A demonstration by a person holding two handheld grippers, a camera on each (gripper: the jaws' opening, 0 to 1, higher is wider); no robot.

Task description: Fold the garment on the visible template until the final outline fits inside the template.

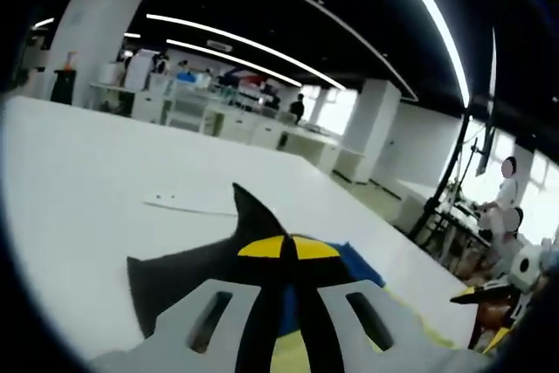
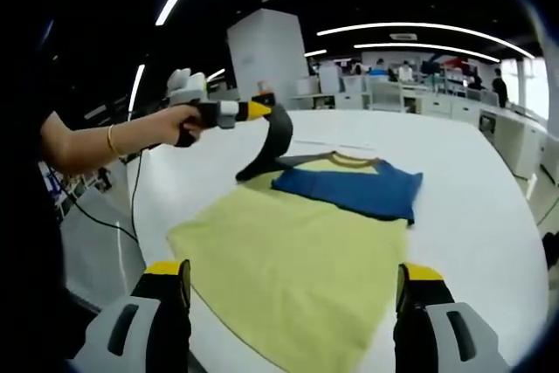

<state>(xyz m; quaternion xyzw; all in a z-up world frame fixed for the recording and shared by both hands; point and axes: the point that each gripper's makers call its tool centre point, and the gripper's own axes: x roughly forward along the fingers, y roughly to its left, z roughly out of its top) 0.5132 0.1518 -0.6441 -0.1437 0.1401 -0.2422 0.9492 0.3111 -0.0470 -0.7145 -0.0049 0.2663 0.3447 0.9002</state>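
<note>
One garment [image 2: 301, 251] lies mid-frame on the white table [image 2: 489, 181] in the right gripper view: yellow body, blue sleeve [image 2: 349, 188] folded across. At upper left, a hand [image 2: 179, 121] holds the left gripper [image 2: 262, 109] level, clamped on the dark sleeve [image 2: 272, 150], lifting it. The right gripper [image 2: 293, 290] stands wide apart at frame bottom.

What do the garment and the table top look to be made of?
Garment: soft knit cloth, matte, in yellow, blue and dark grey panels; it drapes and lifts limply where the left hand-held gripper pinches its dark sleeve. Table: smooth white surface, likely laminate, faint sheen.
</note>
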